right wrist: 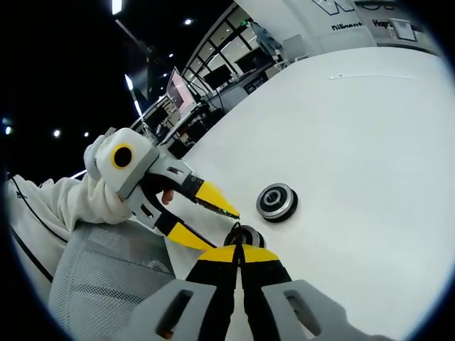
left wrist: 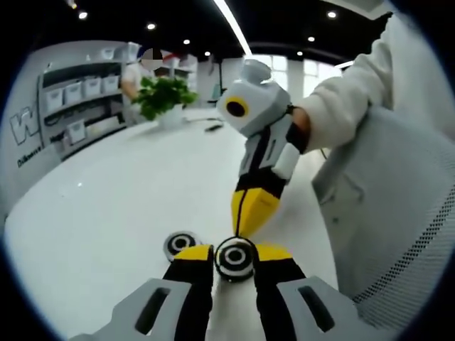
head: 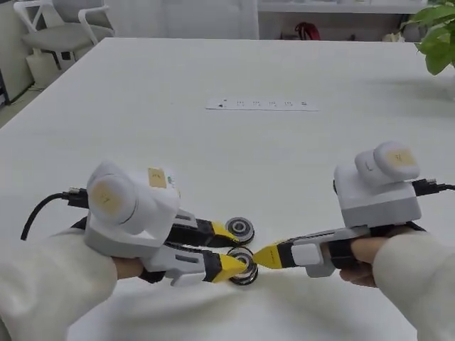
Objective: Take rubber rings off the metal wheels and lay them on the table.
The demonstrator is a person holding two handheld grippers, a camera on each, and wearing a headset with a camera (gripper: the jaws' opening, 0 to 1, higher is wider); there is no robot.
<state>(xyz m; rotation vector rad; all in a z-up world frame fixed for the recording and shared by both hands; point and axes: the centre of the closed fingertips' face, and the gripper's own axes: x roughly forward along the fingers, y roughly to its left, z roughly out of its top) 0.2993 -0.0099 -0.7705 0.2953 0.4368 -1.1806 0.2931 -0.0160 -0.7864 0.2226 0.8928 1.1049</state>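
Left claw (left wrist: 233, 254) clamps a wheel (left wrist: 234, 260) — right claw (right wrist: 242, 250) shut at its rim
Shut tips may skid off the rubber ring (left wrist: 234, 242) — no grip

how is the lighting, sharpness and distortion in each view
Head view: soft even light, the white table slightly washed out, nothing blurred. Left gripper view: fisheye bends the shelves, yet the clamped wheel is sharp. Right gripper view: the table edge curves, the ceiling is dark, the loose wheel is crisp.

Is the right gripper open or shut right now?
Shut: the right gripper tips meet, at the wheel clamped in the left gripper.
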